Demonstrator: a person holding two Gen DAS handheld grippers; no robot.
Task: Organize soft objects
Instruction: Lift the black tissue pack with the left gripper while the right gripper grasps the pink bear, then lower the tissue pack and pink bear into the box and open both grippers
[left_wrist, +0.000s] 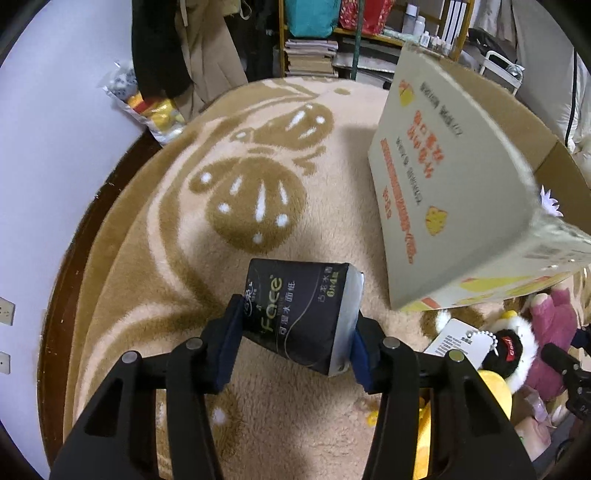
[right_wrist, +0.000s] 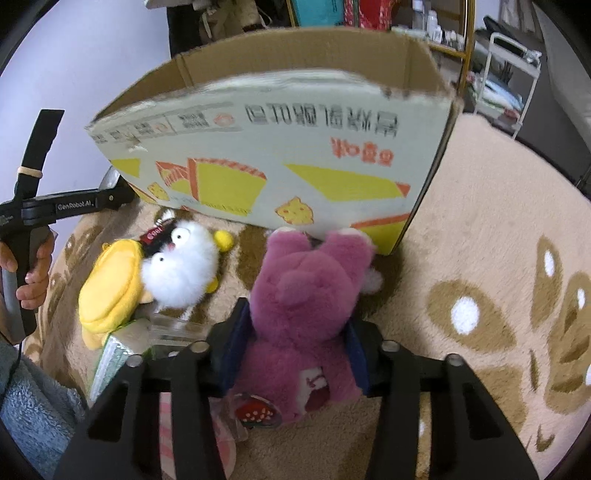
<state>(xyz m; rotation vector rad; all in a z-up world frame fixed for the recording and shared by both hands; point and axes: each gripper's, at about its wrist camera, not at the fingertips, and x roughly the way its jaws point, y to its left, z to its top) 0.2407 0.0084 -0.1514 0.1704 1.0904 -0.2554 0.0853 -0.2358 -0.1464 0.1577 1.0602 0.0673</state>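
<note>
Gripping a black tissue pack at lower centre of the left wrist view: left gripper, blue pads pressed against both short sides, pack tilted and lifted clear of the beige patterned blanket. Filling the upper right of that frame: large cardboard box, printed side facing the camera, top open. Peeking out at the lower right edge, beneath the box corner: white-and-black plush with a paper tag, something yellow below it, and a purple shape, partly cut off.

Clamped in the right wrist view at lower centre: right gripper, closed around the waist of a purple plush bear, head toward the box, ears touching or nearly touching the box wall — hard to say which. Lying left of the bear on the blanket: white fluffy plush against a yellow plush, with a green-and-clear packet just below them. Visible at the left edge: a hand wrapped round the other gripper's handle. Crowding the top of both frames: shelves with books, bags and bottles.
</note>
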